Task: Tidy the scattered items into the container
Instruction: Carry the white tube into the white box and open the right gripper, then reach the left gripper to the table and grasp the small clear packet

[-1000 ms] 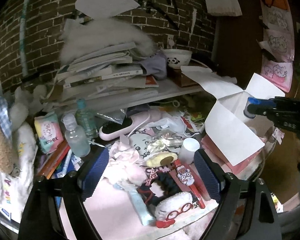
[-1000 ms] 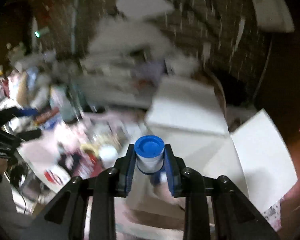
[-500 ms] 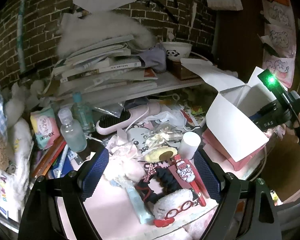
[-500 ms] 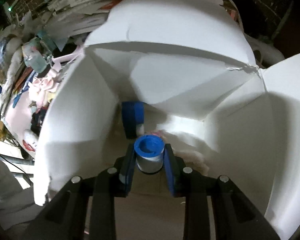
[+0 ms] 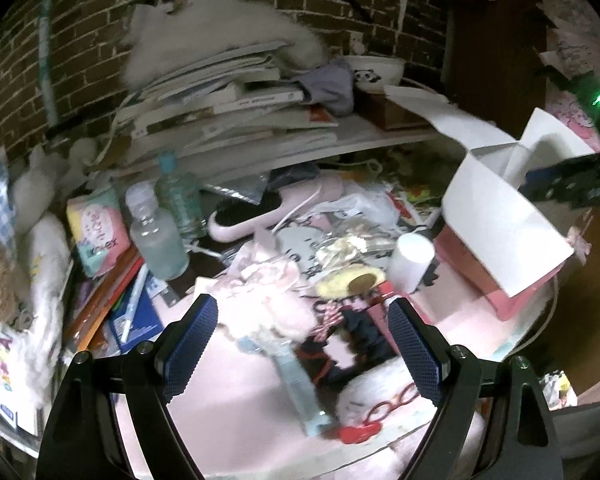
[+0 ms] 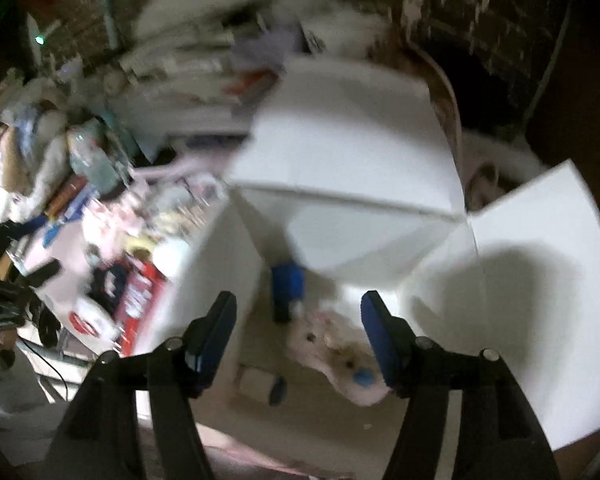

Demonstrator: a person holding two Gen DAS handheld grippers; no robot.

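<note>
Left wrist view looks low across the cluttered counter [image 5: 228, 408] toward the brick wall; right wrist view peers down, close, into the white box [image 6: 540, 320], which both views share [image 5: 496, 224].

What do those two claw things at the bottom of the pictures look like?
Both look alike. The left gripper and right gripper each have two black angular arms with small silver screws, ending in flat dark-blue fingers whose pads have a fine dimpled texture. No cables or sleeves show.

The left gripper [image 5: 302, 344] is held with its jaws spread wide and nothing between them. The right gripper [image 6: 296, 330] is likewise held wide apart and empty.
</note>
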